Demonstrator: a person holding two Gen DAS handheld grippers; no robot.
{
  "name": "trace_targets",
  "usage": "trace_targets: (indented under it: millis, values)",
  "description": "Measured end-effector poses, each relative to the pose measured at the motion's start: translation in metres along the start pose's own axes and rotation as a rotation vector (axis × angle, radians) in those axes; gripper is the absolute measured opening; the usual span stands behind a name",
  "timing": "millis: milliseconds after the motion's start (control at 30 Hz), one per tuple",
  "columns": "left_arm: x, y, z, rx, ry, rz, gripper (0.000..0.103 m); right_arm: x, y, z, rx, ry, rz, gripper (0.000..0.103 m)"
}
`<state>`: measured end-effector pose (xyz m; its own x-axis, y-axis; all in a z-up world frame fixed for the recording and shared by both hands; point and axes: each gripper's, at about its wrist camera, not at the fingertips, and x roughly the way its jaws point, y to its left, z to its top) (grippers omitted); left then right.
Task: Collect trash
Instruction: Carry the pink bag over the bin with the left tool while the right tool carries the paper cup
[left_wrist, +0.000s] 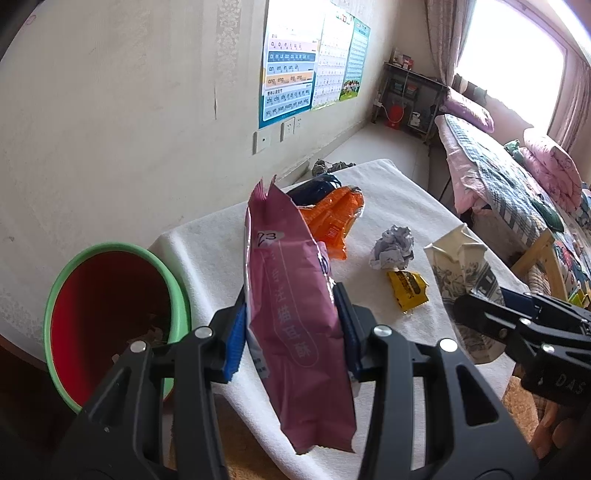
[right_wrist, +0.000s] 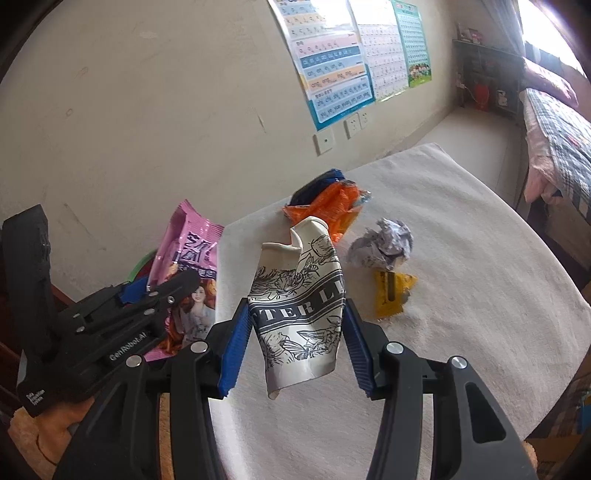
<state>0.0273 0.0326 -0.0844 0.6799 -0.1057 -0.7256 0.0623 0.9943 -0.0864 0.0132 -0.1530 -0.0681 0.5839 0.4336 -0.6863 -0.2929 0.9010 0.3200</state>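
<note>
My left gripper (left_wrist: 291, 325) is shut on a pink snack bag (left_wrist: 295, 295), held above the near left corner of the white-clothed table (left_wrist: 388, 192); the bag also shows in the right wrist view (right_wrist: 192, 266). A red bin with a green rim (left_wrist: 110, 317) stands just left of the table. My right gripper (right_wrist: 295, 339) is shut on a crushed white paper cup (right_wrist: 299, 306) with black print, lifted above the table. On the cloth lie an orange wrapper (right_wrist: 328, 206), a dark blue wrapper (right_wrist: 317, 184), a crumpled paper ball (right_wrist: 384, 243) and a yellow wrapper (right_wrist: 391, 291).
A wall with posters (left_wrist: 291, 70) runs behind the table. A bed with pillows (left_wrist: 517, 177) stands to the right, with a shelf (left_wrist: 406, 99) at the far end of the room. A wooden piece (left_wrist: 535, 251) sits by the table's right edge.
</note>
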Motion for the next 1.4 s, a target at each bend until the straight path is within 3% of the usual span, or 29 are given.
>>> trace_targets:
  millis: [733, 1400]
  values:
    - [-0.011, 0.045, 0.0, -0.066, -0.046, 0.051, 0.042, 0.016, 0.032, 0.009, -0.066, 0.023, 0.009, 0.048]
    - [-0.008, 0.137, -0.027, -0.237, -0.006, 0.152, 0.042, 0.074, 0.109, 0.016, -0.189, 0.127, 0.098, 0.048]
